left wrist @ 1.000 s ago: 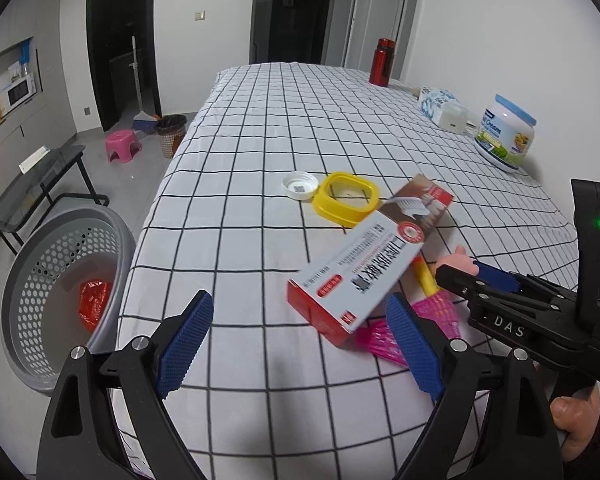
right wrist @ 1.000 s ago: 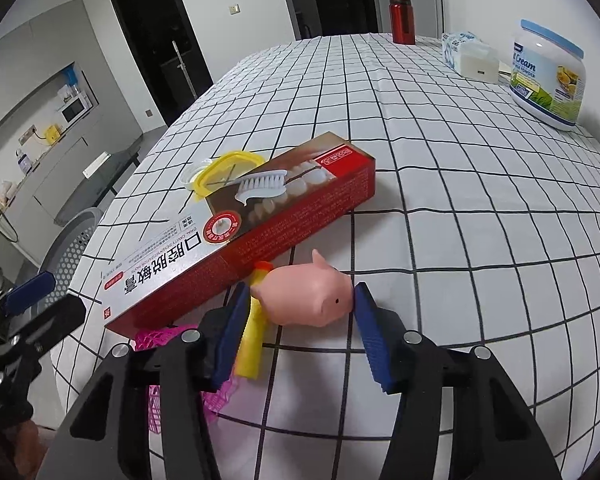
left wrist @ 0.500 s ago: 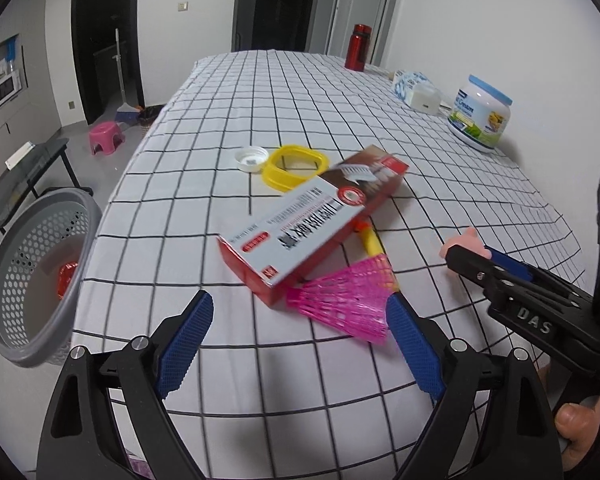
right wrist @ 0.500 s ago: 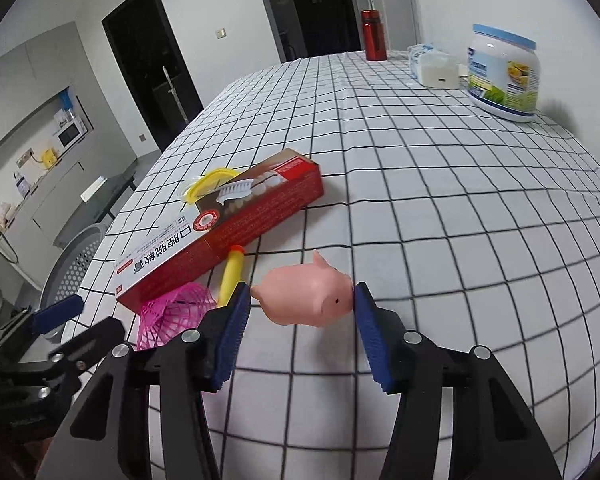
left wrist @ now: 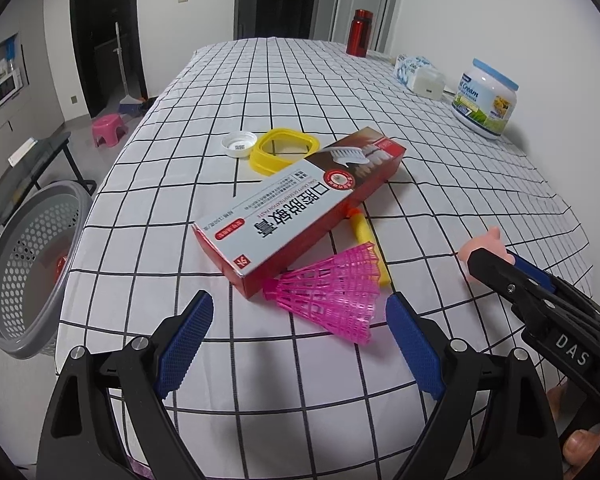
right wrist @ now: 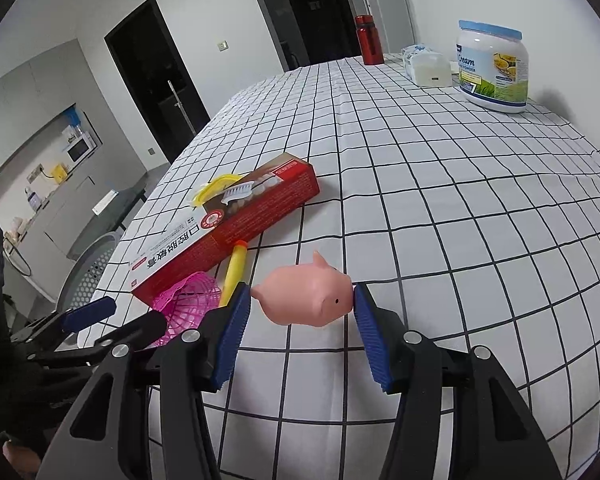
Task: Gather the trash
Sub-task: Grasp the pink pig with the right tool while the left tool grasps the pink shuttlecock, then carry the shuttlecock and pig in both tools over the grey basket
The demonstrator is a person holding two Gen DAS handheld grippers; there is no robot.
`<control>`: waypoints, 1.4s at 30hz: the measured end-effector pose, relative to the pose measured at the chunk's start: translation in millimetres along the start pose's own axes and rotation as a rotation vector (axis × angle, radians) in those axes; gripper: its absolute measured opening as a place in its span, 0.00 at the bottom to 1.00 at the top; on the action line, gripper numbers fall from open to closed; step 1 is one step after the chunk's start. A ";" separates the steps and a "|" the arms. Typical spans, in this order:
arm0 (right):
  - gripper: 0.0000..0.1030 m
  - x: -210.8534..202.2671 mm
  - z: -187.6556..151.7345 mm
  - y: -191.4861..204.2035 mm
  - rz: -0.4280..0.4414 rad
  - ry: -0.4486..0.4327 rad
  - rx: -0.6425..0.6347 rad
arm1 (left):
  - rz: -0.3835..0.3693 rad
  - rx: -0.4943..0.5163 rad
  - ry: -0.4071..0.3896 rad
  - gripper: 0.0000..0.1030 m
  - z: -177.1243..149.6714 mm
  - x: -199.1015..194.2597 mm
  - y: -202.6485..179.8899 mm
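My right gripper (right wrist: 300, 294) is shut on a pink pig toy (right wrist: 305, 300), held just above the checked tablecloth; the pig (left wrist: 485, 246) also shows at the right of the left wrist view. My left gripper (left wrist: 300, 308) stands open near the table's front edge, its jaws wide on either side of a pink shuttlecock (left wrist: 331, 292) without touching it. Behind the shuttlecock lie a red-and-white toothpaste box (left wrist: 300, 204), a yellow stick (left wrist: 365, 236), a yellow square lid ring (left wrist: 286, 148) and a white cap (left wrist: 238, 143). A grey perforated basket (left wrist: 28, 264) stands on the floor to the left.
A large cream powder jar (left wrist: 483, 100), a tissue pack (left wrist: 413, 68), a white box (left wrist: 429, 84) and a red bottle (left wrist: 359, 38) stand along the table's far right. A dark bench (left wrist: 40, 160) and a pink stool (left wrist: 108, 128) are on the floor beyond the basket.
Both grippers have drawn back towards the table's near edge. The right one carried the pig away from the box. The shuttlecock, not the box, now lies between the left jaws.
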State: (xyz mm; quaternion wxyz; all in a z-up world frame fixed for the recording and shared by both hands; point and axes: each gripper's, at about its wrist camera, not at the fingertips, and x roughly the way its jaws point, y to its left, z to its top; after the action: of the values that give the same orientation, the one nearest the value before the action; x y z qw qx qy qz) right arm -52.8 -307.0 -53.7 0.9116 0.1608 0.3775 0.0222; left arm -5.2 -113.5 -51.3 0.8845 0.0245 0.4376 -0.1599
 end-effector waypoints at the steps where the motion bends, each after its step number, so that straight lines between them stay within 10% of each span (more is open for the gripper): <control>1: 0.50 -0.8 -0.3 -1.1 0.005 -0.002 0.005 | 0.002 0.003 0.003 0.84 0.0 0.8 -1.8; 13: 0.50 -7.5 -3.6 -6.4 0.035 -0.017 0.025 | 0.030 -0.036 0.061 0.84 2.0 25.8 -5.0; 23: 0.50 -5.4 -5.4 -5.2 0.037 -0.011 0.026 | 0.004 -0.014 0.070 0.40 -1.5 31.3 -13.1; 26: 0.50 -5.8 -5.4 -2.3 0.036 -0.012 0.022 | -0.009 -0.003 0.076 0.13 -3.3 30.4 -12.4; 42: 0.50 -18.6 -0.6 19.6 0.035 -0.040 -0.015 | 0.027 0.032 -0.084 0.04 -3.0 -25.4 8.1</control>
State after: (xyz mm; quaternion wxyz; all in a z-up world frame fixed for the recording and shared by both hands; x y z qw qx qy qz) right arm -64.9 -291.3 -35.4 0.9196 0.1611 0.3563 0.0376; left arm -19.3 -98.7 -34.1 0.9036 0.0378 0.3971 -0.1560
